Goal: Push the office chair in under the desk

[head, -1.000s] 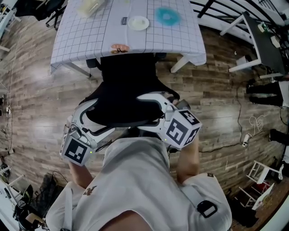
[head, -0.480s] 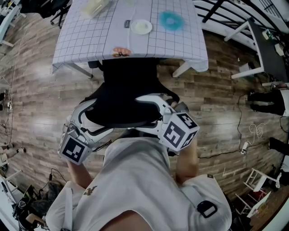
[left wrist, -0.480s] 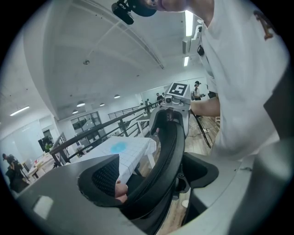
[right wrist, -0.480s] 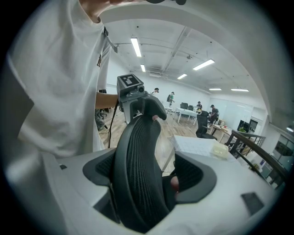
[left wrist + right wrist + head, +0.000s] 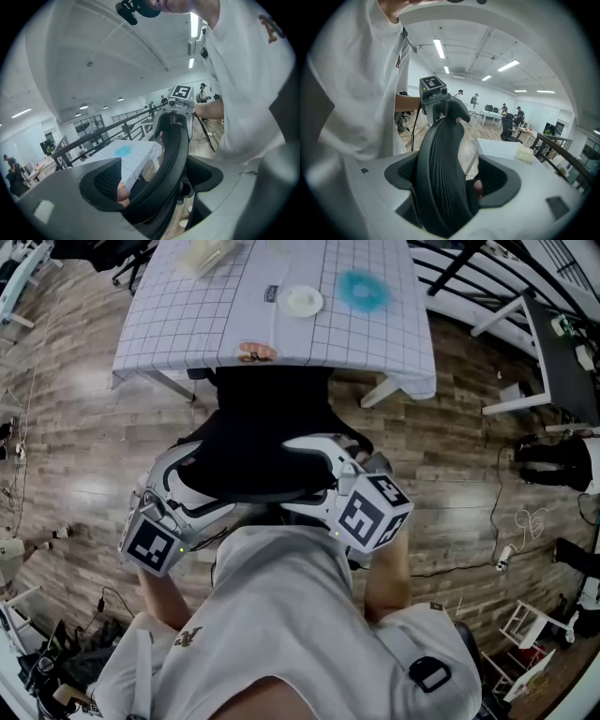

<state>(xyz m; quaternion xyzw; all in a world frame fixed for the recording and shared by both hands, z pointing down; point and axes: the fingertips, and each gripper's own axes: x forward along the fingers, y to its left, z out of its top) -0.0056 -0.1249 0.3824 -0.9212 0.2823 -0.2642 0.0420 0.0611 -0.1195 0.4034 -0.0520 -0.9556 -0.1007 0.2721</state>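
The black mesh-backed office chair (image 5: pixel 258 432) is gripped at either end of its curved backrest, the left gripper (image 5: pixel 154 187) and right gripper (image 5: pixel 450 187) each clamped on the rim, presumably for a straight, even push; its seat front is met by the near edge of the white grid-clothed desk (image 5: pixel 187 324).

Black mesh office chair (image 5: pixel 267 432) stands upright, front just under grid-clothed desk (image 5: pixel 187 324).
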